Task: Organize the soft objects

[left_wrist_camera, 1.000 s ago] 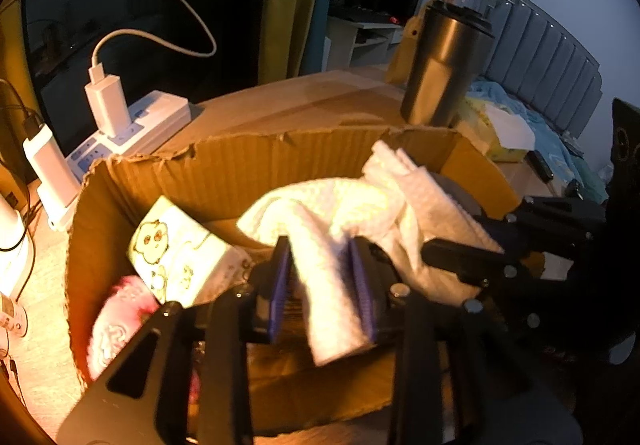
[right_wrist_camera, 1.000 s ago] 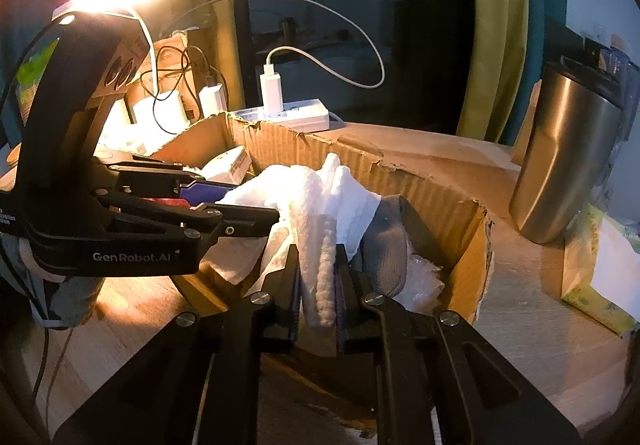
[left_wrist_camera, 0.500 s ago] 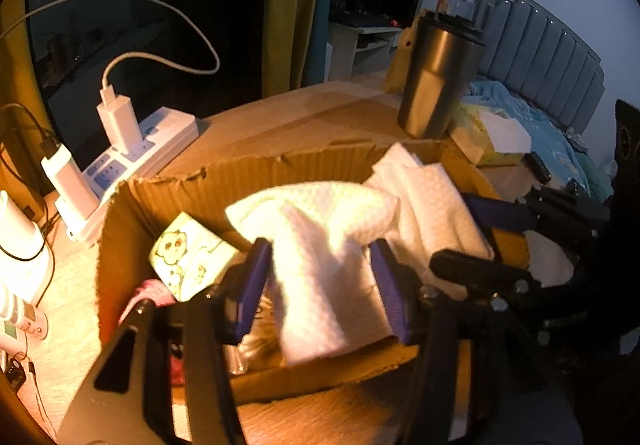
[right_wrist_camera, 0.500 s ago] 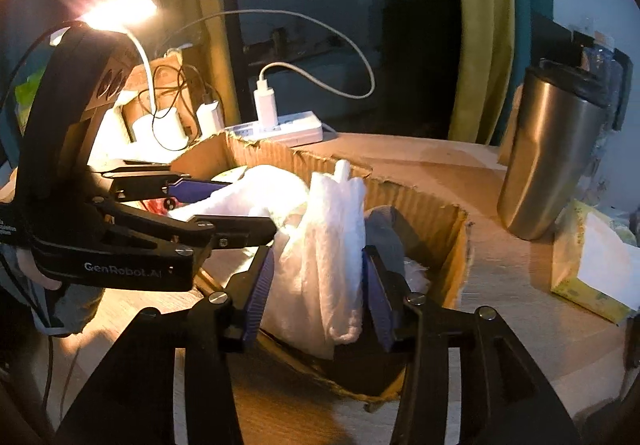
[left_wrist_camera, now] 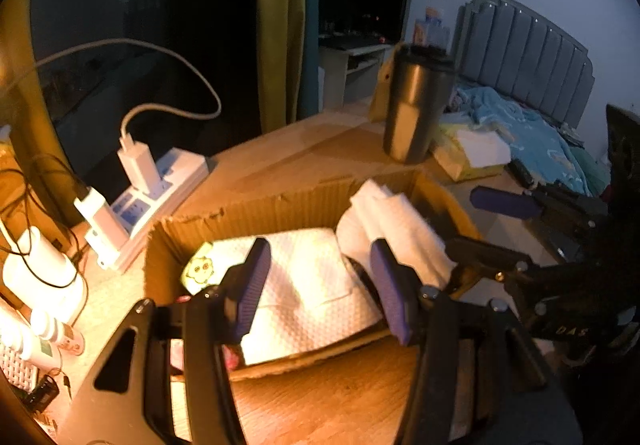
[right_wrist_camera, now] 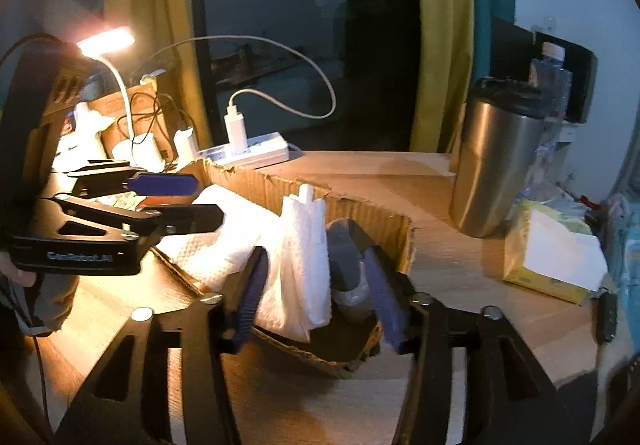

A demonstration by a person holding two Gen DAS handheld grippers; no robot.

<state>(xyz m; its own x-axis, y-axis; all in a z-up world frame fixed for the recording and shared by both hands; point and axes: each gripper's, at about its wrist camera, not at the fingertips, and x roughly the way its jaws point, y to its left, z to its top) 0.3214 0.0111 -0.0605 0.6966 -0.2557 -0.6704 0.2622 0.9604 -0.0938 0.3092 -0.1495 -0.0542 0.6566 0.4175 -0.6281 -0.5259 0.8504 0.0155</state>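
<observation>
A white textured towel (left_wrist_camera: 312, 285) lies in the open cardboard box (left_wrist_camera: 280, 205), draped over its near rim; it also shows in the right wrist view (right_wrist_camera: 296, 257). My left gripper (left_wrist_camera: 320, 285) is open, its blue pads either side of the towel and above the box's near edge. My right gripper (right_wrist_camera: 316, 285) is open, with the towel's hanging end between its pads, not pinched. The box (right_wrist_camera: 384, 225) also holds a packet with a yellow cartoon print (left_wrist_camera: 200, 269), something pink (left_wrist_camera: 230, 355) and a grey soft item (right_wrist_camera: 344, 253).
A steel tumbler (left_wrist_camera: 416, 105) stands behind the box, a yellow tissue pack (left_wrist_camera: 468, 153) beside it. A white power strip with chargers (left_wrist_camera: 152, 181) and a lit lamp (right_wrist_camera: 106, 41) are at the left. Small bottles (left_wrist_camera: 52, 329) stand at the near left. A bed (left_wrist_camera: 532, 125) lies beyond the table.
Both grippers opened and let go of the white towel, then drew back and up from the box. The towel has settled into the box and over its near rim.
</observation>
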